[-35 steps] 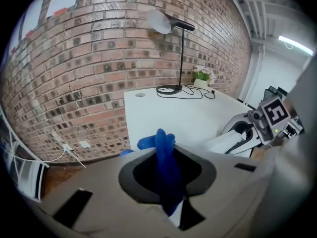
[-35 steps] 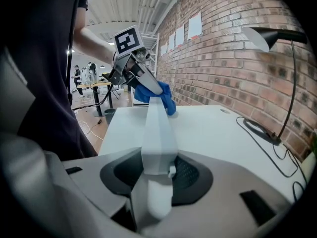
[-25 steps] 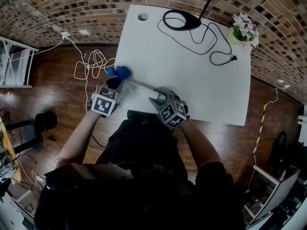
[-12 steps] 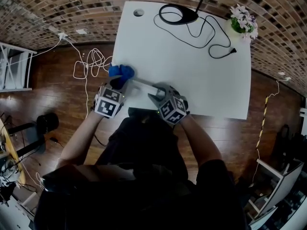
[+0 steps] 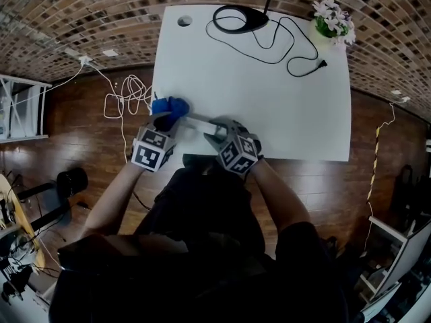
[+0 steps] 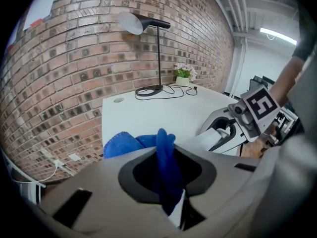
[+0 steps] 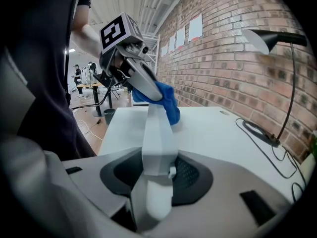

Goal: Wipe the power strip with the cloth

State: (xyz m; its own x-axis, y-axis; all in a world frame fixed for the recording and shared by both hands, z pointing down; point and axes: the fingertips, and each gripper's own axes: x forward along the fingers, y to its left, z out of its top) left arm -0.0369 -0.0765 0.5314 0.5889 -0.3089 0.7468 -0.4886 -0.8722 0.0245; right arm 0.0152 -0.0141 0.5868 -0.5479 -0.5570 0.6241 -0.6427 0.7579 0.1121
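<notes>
Both grippers are at the near left edge of the white table (image 5: 283, 106). The left gripper (image 5: 164, 118) is closed on the blue cloth (image 5: 170, 105), which lies at the left end of the power strip (image 5: 201, 119). The right gripper (image 5: 215, 133) clamps the strip's right end.

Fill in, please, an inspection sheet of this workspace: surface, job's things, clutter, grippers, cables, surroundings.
Surface: white table, mostly bare.
Job's things: power strip held at one end; blue cloth bunched against its other end.
Clutter: desk lamp and flower pot along the far edge.
Grippers: left gripper shut on the cloth; right gripper shut on the strip.
Cables: black cable looped on the table, its plug lying free; white cables on the floor.
Surroundings: brick wall, wooden floor.
</notes>
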